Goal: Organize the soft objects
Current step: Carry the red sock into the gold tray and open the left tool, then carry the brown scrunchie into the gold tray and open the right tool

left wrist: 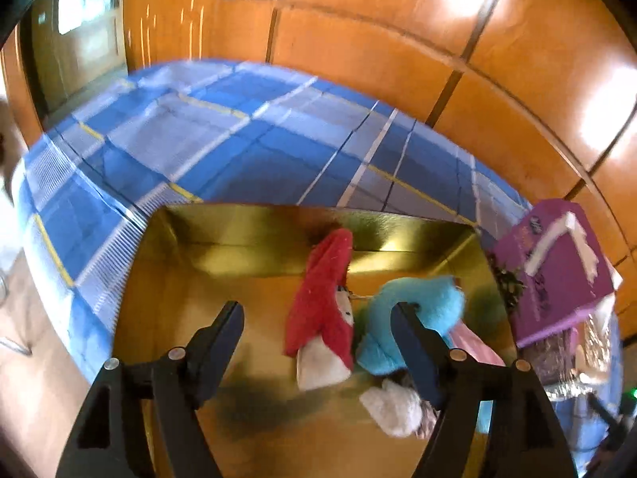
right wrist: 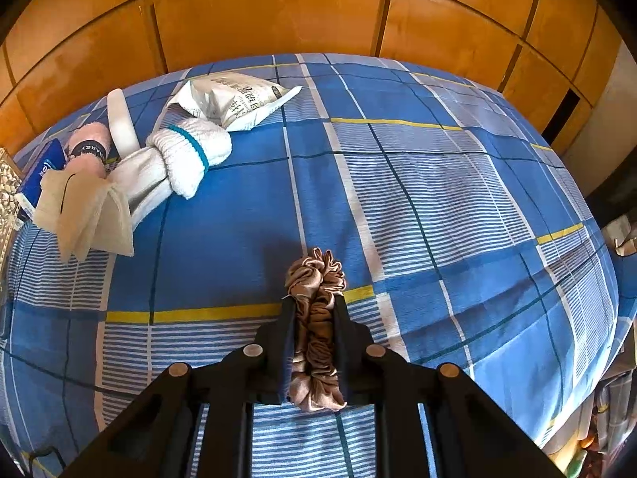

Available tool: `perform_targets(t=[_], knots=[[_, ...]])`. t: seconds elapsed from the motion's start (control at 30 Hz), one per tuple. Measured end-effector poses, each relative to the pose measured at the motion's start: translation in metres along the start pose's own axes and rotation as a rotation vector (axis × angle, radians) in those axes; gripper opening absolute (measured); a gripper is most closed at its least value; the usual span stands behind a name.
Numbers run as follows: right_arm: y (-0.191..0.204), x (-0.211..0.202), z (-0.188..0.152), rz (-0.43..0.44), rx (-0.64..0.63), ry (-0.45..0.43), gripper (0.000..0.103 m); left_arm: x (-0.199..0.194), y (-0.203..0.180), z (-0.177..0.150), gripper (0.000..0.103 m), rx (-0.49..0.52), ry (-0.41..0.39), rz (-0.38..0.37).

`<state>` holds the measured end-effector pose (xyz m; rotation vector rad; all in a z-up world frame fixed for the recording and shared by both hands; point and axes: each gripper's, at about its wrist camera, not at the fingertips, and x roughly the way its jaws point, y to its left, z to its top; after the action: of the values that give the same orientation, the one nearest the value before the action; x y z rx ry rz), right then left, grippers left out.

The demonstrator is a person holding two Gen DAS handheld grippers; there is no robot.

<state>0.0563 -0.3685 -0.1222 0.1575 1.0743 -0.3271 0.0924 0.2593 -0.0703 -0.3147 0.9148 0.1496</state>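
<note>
Two soft toys, a red one [left wrist: 322, 298] and a blue one [left wrist: 414, 310], already lie in the gold box [left wrist: 239, 239] on the bed [right wrist: 438, 183], likely the collecting spot. The left tongs [left wrist: 318, 318] hang spread and empty above the box, just beside the toys. The right tongs [right wrist: 314, 306] are pinching a brown satin scrunchie [right wrist: 316, 279] over the bed, probably bound for the box. Beyond the scrunchie, up and to its left, a rolled white towel [right wrist: 187, 151], a beige cloth [right wrist: 87, 207] and a white packet [right wrist: 235, 99] wait unsorted.
</note>
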Motion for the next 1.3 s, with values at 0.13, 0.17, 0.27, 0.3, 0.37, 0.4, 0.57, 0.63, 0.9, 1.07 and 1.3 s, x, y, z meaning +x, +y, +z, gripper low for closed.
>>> perform_targets(t=[0.13,0.17,0.27,0.3,0.37,0.4,0.57,0.63,0.9,1.07,1.3], knots=[[-0.007,-0.004,0.013,0.029,0.047,0.013,0.012,-0.026,-0.011,-0.015,0.077,0.066,-0.062,0.007],[-0.007,-0.007,0.018,0.035,0.047,0.007,0.012,-0.030,-0.013,-0.018,0.077,0.077,-0.069,0.007],[0.000,-0.023,0.040,0.052,0.015,-0.035,0.012,-0.038,-0.017,-0.026,0.077,0.096,-0.085,0.010],[0.004,-0.028,0.048,0.059,0.001,-0.048,0.012,-0.041,-0.018,-0.029,0.077,0.102,-0.089,0.005],[0.018,-0.039,0.069,0.065,-0.040,-0.074,0.012,-0.045,-0.021,-0.034,0.077,0.100,-0.091,-0.011],[0.024,-0.043,0.078,0.070,-0.057,-0.081,0.012,-0.047,-0.022,-0.037,0.077,0.098,-0.093,-0.019],[0.081,-0.053,0.128,0.094,-0.163,-0.116,0.012,-0.057,-0.030,-0.046,0.077,0.113,-0.098,-0.058],[0.112,-0.058,0.143,0.103,-0.218,-0.132,0.012,-0.062,-0.030,-0.048,0.077,0.112,-0.105,-0.071],[0.242,-0.104,0.170,0.286,-0.421,-0.226,0.012,-0.070,-0.025,-0.049,0.077,0.117,-0.117,-0.081],[0.325,-0.133,0.171,0.400,-0.534,-0.275,0.012,-0.071,-0.023,-0.050,0.077,0.116,-0.114,-0.083],[0.406,-0.163,0.126,0.667,-0.700,-0.241,0.012,-0.075,-0.017,-0.053,0.078,0.115,-0.121,-0.058]])
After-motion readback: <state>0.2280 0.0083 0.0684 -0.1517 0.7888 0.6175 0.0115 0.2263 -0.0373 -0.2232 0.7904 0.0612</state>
